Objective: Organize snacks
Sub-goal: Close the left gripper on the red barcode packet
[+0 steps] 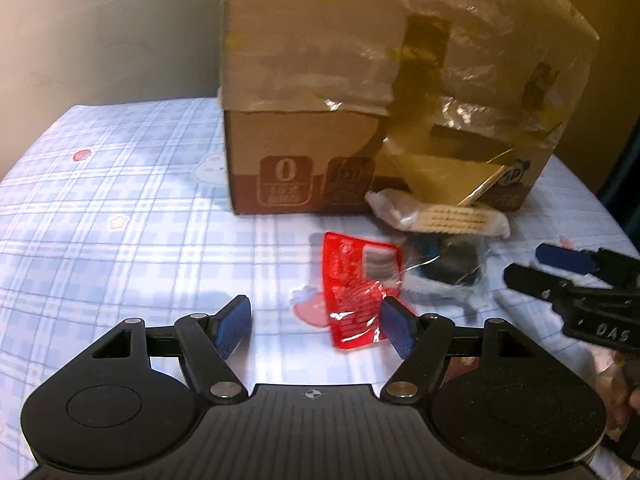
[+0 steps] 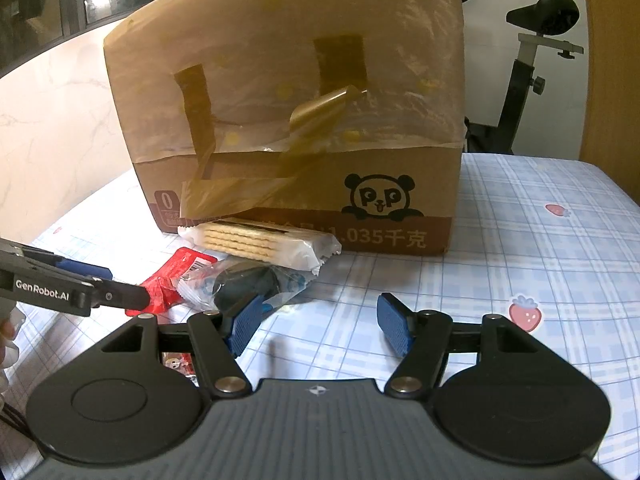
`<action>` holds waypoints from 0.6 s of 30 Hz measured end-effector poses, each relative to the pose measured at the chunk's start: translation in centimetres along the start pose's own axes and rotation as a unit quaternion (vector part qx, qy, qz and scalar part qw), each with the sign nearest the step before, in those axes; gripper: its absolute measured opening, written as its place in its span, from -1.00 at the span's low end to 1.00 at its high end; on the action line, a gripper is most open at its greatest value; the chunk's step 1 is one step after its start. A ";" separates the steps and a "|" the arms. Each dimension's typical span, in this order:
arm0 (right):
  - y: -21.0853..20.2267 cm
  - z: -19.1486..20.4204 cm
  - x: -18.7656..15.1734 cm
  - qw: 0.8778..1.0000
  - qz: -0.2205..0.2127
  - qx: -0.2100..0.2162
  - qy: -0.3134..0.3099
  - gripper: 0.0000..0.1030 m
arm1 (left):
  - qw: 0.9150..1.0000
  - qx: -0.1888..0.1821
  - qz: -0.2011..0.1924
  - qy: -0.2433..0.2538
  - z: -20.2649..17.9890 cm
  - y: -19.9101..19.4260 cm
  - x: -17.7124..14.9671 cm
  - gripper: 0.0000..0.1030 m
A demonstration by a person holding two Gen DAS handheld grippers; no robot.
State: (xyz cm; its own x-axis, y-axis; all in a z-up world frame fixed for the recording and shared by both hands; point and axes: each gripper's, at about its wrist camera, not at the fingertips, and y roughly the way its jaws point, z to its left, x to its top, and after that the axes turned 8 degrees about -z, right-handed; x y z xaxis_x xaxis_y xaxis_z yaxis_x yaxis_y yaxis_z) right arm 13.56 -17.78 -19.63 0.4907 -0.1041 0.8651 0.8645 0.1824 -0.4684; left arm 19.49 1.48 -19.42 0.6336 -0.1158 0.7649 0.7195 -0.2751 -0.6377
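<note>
With both grippers, left (image 1: 316, 326) and right (image 2: 318, 324), half open and empty, the red packet (image 1: 356, 292) lies beside the left's right finger (image 1: 398, 330), so shift right before closing.

Red packet (image 1: 356, 292), brown box (image 2: 296, 120), seemingly blue-plaid cloth (image 1: 120, 208)

Blue-and-white plaid cloth surface (image 2: 520, 216) with strawberry and star prints, bearing four items.
Cardboard box (image 2: 320, 184) with panda logo, flaps raised, loose brown tape hanging, standing at rear. Wafer biscuit packet (image 2: 256, 242) in clear wrap, lying just in front of box, touching its base. Clear packet with dark contents (image 2: 248, 284) beside and partly under wafers. Red snack packet (image 1: 356, 292) flat on cloth, adjoining clear packet.
</note>
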 end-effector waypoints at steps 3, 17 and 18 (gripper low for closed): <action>0.0 0.0 0.0 1.000 0.000 0.000 0.000 0.30 | 1.000 -0.007 -0.001 0.004 -0.9 0.3 0.3 0.43; 0.3 0.0 -0.1 1.000 0.005 0.000 0.004 0.30 | 0.999 0.020 -0.012 0.028 -1.3 2.5 0.3 0.43; 0.3 0.0 0.0 1.000 0.007 0.000 0.003 0.30 | 0.999 0.022 -0.013 0.029 -1.3 2.5 0.3 0.40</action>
State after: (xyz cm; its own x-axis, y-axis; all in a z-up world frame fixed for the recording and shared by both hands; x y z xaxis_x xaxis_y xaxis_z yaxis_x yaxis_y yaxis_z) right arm 13.82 -17.74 -19.82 0.5030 -0.1081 0.8575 0.8578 0.1836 -0.4800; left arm 21.12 -0.45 -20.66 0.5975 -0.1636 0.7850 0.7486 -0.2371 -0.6192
